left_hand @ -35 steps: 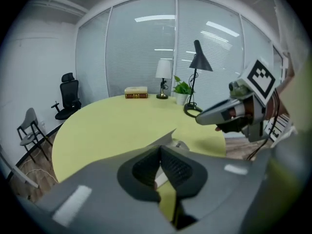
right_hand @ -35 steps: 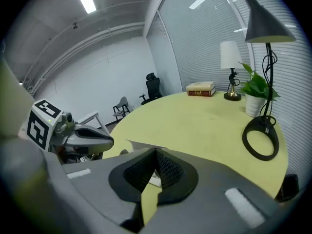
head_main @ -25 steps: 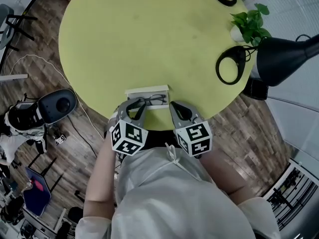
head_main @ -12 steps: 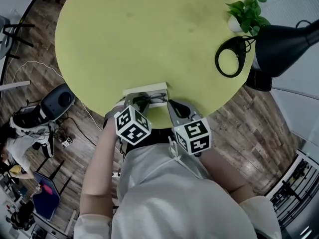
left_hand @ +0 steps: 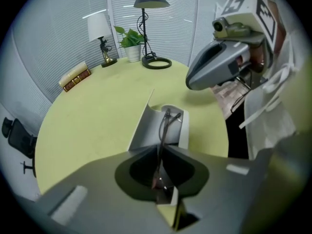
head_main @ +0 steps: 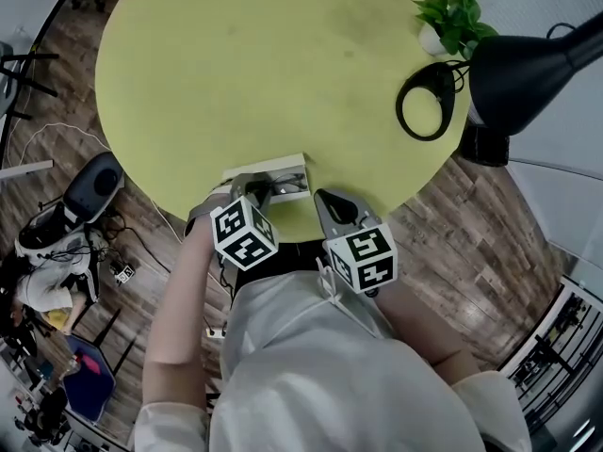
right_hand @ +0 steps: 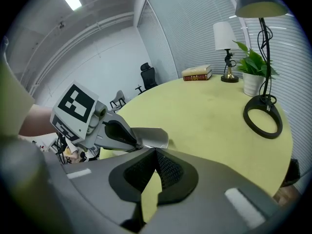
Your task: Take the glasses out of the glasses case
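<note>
An open grey-white glasses case (head_main: 266, 169) lies at the near edge of the round yellow-green table (head_main: 264, 73). In the left gripper view, the dark thin-framed glasses (left_hand: 165, 125) run from the case (left_hand: 146, 128) back into my left gripper (left_hand: 160, 149), which is shut on the frame. From the head view, that left gripper (head_main: 258, 196) sits at the case's near side. My right gripper (head_main: 323, 200) hovers just right of the case, shut with nothing held (right_hand: 155, 153). It sees the left gripper (right_hand: 105, 130) and the case lid (right_hand: 154, 137).
A black desk lamp (head_main: 528, 59) with a ring base (head_main: 426, 102) and a potted plant (head_main: 450, 22) stand at the table's far right. Books (left_hand: 74, 76) and a small white lamp (left_hand: 99, 28) are at the far side. The table edge is right below the grippers.
My left gripper has rolled over, its cube now turned, and moved up to the case with its jaws shut on the glasses. The right gripper has barely moved.
</note>
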